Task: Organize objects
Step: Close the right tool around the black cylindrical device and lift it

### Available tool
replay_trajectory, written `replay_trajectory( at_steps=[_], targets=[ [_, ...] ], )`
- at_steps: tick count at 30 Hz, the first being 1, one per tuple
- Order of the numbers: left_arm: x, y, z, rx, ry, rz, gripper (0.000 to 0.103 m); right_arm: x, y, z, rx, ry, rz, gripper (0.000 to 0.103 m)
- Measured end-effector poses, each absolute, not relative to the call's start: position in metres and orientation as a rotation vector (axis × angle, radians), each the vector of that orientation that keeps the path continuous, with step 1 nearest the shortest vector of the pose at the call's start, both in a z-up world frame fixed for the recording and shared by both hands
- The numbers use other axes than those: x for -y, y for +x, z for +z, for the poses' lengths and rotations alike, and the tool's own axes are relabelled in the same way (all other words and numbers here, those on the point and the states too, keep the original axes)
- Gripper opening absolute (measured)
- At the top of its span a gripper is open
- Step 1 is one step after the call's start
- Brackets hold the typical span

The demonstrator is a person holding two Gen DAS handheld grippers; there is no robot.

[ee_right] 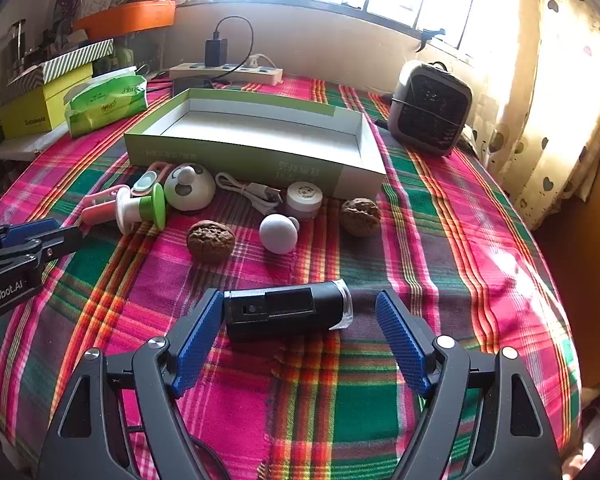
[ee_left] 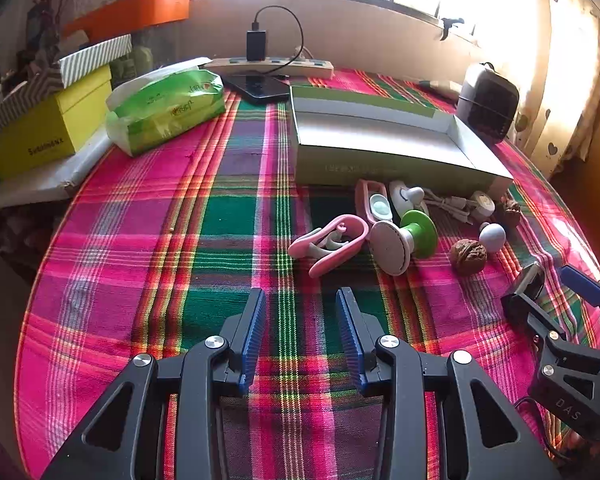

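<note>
An open green and white box (ee_right: 252, 136) lies on the plaid cloth; it also shows in the left wrist view (ee_left: 380, 140). In front of it lie small items: a pink clip (ee_left: 328, 242), a white and green stamp-like toy (ee_right: 140, 208), two walnuts (ee_right: 211, 240), a white ball (ee_right: 278, 233), a cable (ee_right: 244, 190). My right gripper (ee_right: 300, 316) is open around a black cylinder with a clear end (ee_right: 288, 309) that lies on the cloth between the fingers. My left gripper (ee_left: 301, 304) is open and empty over the cloth, short of the pink clip.
A green tissue pack (ee_left: 164, 108), a yellow box (ee_left: 48, 128) and a power strip with charger (ee_left: 268, 62) are at the back left. A dark small heater (ee_right: 430, 106) stands at the back right. The table edge curves down on the right.
</note>
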State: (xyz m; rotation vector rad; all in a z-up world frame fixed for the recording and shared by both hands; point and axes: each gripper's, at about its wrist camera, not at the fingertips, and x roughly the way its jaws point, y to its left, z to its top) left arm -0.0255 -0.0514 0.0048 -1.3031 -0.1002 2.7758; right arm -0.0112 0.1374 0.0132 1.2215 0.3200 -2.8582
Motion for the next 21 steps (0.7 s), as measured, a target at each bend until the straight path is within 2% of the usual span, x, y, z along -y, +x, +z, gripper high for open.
replay_trajectory(
  at_steps=[12, 21],
  targets=[
    [0.045, -0.029, 0.006, 0.083, -1.295, 2.751, 0.035, -0.174, 0.013, 0.013, -0.238, 1.305, -2.914, 0.078],
    [0.048, -0.028, 0.011, 0.086, -1.264, 2.745, 0.035, -0.182, 0.006, 0.024, 0.031, 1.244, -2.868, 0.078]
  ],
)
